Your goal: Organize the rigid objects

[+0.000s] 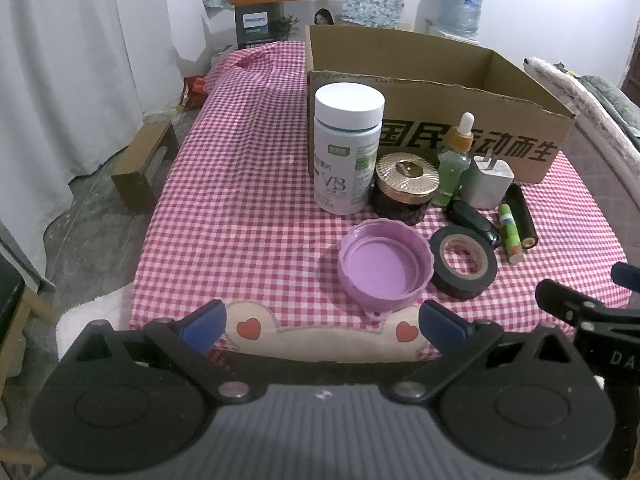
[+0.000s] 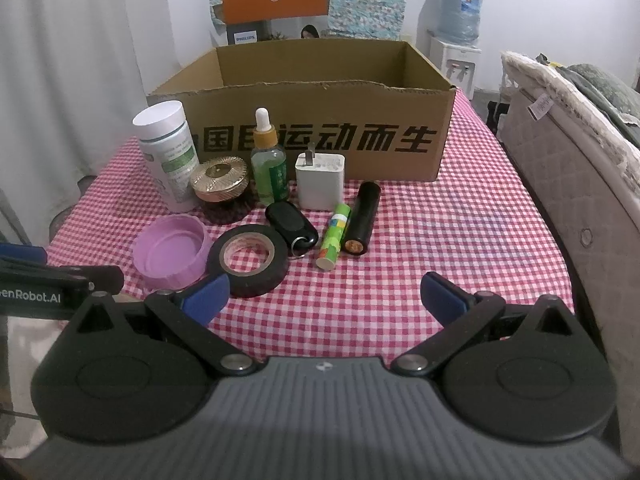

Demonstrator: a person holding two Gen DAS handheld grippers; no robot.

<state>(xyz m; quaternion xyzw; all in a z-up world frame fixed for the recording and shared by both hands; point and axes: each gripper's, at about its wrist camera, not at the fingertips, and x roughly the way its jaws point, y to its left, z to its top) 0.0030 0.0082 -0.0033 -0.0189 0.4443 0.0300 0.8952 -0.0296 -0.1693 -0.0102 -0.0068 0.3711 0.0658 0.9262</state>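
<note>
Purple cap (image 1: 385, 265), light and stiff, sits just ahead of the spread, empty left hand-held gripper (image 1: 320, 322); pinch it across its rim.

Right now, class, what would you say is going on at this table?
A person holds a claw in each hand over a checked tablecloth, and neither is gripping anything: the left claw and right claw are both open, short of the items. A white bottle, dropper bottle, gold-lidded jar, charger, purple lid, tape roll and other small things stand in front of the cardboard box. Sorting has apparently not begun.
</note>
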